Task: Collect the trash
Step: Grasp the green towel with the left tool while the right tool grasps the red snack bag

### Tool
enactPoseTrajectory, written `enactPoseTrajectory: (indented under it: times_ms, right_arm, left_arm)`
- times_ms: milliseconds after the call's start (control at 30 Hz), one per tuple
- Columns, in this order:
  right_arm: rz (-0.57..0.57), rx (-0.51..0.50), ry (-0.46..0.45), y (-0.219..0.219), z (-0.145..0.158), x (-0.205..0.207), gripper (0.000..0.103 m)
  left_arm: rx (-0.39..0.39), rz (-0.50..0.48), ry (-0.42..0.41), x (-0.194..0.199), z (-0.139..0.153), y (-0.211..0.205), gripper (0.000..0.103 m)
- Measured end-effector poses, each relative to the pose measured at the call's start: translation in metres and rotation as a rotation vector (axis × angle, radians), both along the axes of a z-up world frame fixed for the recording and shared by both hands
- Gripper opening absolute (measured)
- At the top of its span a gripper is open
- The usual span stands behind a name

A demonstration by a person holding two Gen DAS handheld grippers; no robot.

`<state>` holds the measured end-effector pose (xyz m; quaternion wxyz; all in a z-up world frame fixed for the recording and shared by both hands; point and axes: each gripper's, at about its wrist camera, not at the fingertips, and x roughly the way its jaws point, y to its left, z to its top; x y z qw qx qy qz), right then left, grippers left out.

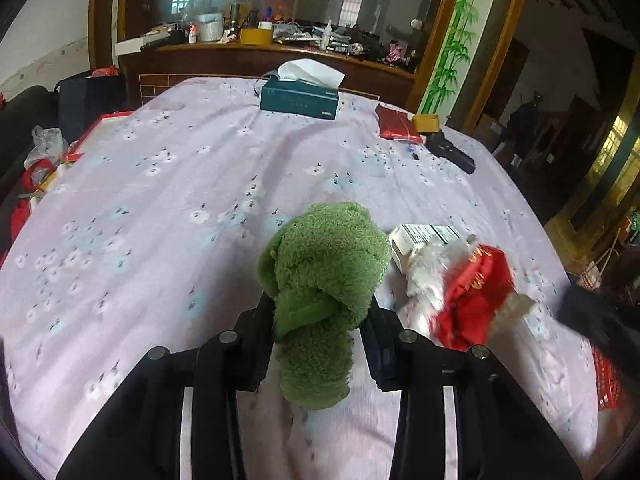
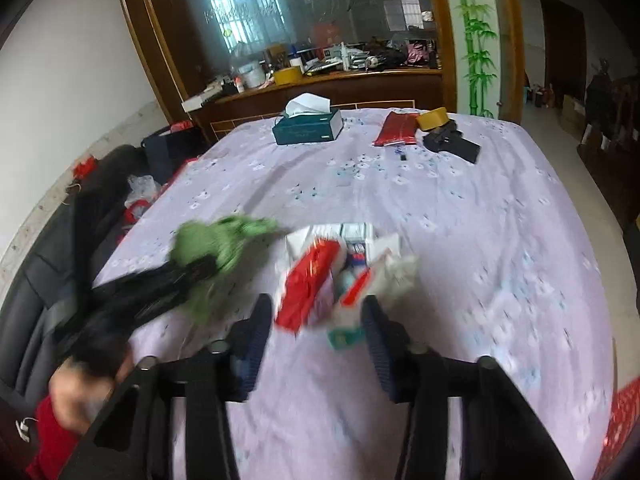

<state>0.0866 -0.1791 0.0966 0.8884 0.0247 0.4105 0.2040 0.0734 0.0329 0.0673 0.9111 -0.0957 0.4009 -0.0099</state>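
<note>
The left claw is clamped on a fuzzy green terry cloth, its pads pressing the bundle's waist, with a lobe of cloth bulging ahead of the fingers and another hanging behind them. It sits over the near middle of the worktop, which is spread with a lilac flowered sheet.

Just beside the cloth, toward the worktop's near right edge, lies the trash: a crumpled heap of red foil wrapper, clear plastic and small white cartons. In the right wrist view the right claw stands partly open around the near end of this heap; blur hides whether the pads already press it, so a grip cannot be confirmed.

To do this step well, I would gather the loose heap into one bundle: bring the fingers low against the sheet, straddle the red wrapper and the plastic together, and close firmly without pinching the sheet. The cartons at the far side of the heap look likely to slip free, so sweeping them inward with the cloth first seems wise.
</note>
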Motion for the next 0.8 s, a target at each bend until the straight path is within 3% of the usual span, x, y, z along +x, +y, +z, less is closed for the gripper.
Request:
enactPoseTrajectory:
  times_ms: [133, 200, 267, 300, 800]
  right_arm:
    - [-0.011, -0.054, 0.036, 0.014, -0.022, 0.033, 0.045]
    - [-0.01, -0.092, 0.063, 0.021, -0.037, 0.044, 0.034]
    - [0.002, -0.08, 0.096, 0.022, -0.047, 0.044, 0.011]
    - [-0.005, -0.076, 0.092, 0.02, -0.048, 0.04, 0.009]
    - [-0.076, 0.041, -0.11, -0.057, 0.001, -0.093, 0.008]
  left_arm:
    - [0.012, -0.016, -0.02, -0.021, 0.005, -0.001, 0.037]
    - [0.008, -0.021, -0.025, -0.028, 0.006, -0.002, 0.037]
    - [0.003, -0.026, -0.027, -0.034, 0.006, -0.003, 0.037]
    - [-0.002, -0.03, -0.031, -0.038, 0.006, -0.004, 0.037]
    - [0.001, -0.148, -0.091, -0.092, 0.013, -0.072, 0.037]
